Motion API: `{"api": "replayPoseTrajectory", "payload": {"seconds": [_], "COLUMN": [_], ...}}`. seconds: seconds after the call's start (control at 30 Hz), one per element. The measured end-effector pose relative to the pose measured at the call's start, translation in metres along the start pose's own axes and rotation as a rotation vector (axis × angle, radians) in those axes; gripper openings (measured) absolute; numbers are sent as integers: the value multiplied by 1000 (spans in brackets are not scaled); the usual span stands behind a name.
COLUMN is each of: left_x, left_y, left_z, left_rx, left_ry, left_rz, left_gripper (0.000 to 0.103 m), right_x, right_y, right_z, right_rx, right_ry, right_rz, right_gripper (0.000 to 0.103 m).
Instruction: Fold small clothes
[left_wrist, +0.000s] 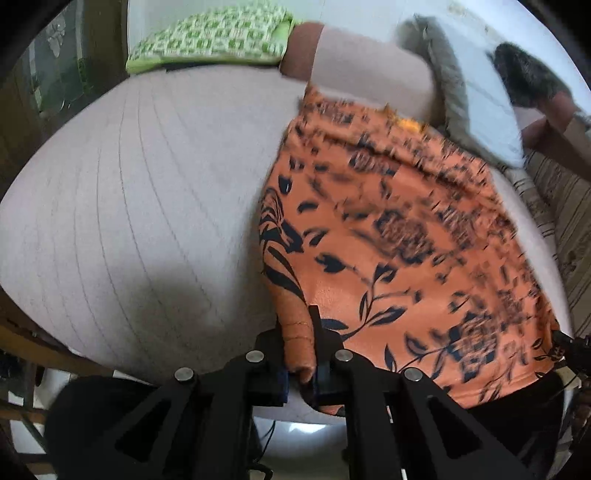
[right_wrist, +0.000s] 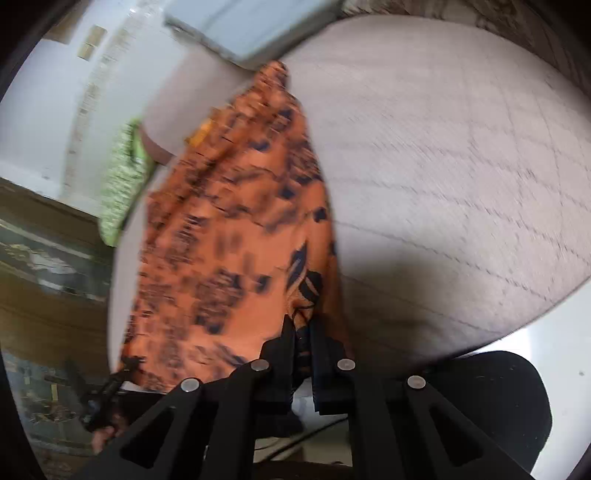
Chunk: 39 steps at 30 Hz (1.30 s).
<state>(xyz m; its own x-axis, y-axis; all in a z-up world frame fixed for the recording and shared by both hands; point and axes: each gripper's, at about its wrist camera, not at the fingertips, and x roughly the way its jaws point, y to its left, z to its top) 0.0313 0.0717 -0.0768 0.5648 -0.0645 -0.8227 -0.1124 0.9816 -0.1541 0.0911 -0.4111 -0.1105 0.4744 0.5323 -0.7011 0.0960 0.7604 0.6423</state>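
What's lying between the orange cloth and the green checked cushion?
Only bare mauve bedsheet separates the orange cloth from the green cushion, seen in the left wrist view.

Bare bedsheet (left_wrist: 147, 192) left of orange garment (left_wrist: 406, 240).

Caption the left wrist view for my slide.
Left gripper pinches a corner of the orange floral garment over the bed.

A pale quilted mattress (left_wrist: 140, 192) fills the foreground, crossed by stitched lines. At its far edge lie a green patterned pillow (left_wrist: 218, 37) and a white cushion (left_wrist: 476, 110) with grey trim. White wall (right_wrist: 40, 110) behind; daylight, soft shadows.
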Motion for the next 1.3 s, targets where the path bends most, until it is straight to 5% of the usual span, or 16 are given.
{"api": "replayPoseTrajectory", "payload": {"seconds": [0.13,0.33,0.47,0.6,0.73,0.77,0.8,0.83,0.87,0.9,0.97,1.13,1.23,1.3], "left_x": [-15,-7,-14,-8,42,67,99,132,155,180,195,162,158,178], "left_y": [-2,-1,-12,-28,-29,-29,-26,-21,-17,-6,11,33,29,13], "left_z": [22,39,69,151,262,286,305,316,321,321,310,268,247,237], "left_rx": [-10,-33,39,91,-10,-24,-50,-79,-98,-136,-208,-181,-143,-79], "left_ry": [-45,2,-21,-94,-166,-166,-128,-70,-25,9,-6,-123,-86,-15], "left_rz": [-45,-90,-117,-175,-192,-172,-155,-110,-59,7,65,26,-83,-102], "left_gripper": [8,8,8,8,11,29,66,85,90,88,88,90,90,90], "right_x": [-17,-1,6,22,62,87,111,127,141,149,154,137,148,179], "right_y": [10,-2,8,38,66,64,60,54,44,35,28,48,58,58], "right_z": [23,32,56,130,237,270,294,306,311,305,286,252,256,260], "right_rx": [4,86,82,41,59,104,128,147,185,208,178,-82,-182,-177], "right_ry": [-56,-32,-33,-85,-177,-178,-160,-154,-168,-195,-161,-174,-129,-25], "right_rz": [113,186,247,335,384,383,368,317,207,95,111,-62,-96,-106], "right_gripper": [7,7,7,7,9,11,21,57,80,91,91,91,91,91]}}
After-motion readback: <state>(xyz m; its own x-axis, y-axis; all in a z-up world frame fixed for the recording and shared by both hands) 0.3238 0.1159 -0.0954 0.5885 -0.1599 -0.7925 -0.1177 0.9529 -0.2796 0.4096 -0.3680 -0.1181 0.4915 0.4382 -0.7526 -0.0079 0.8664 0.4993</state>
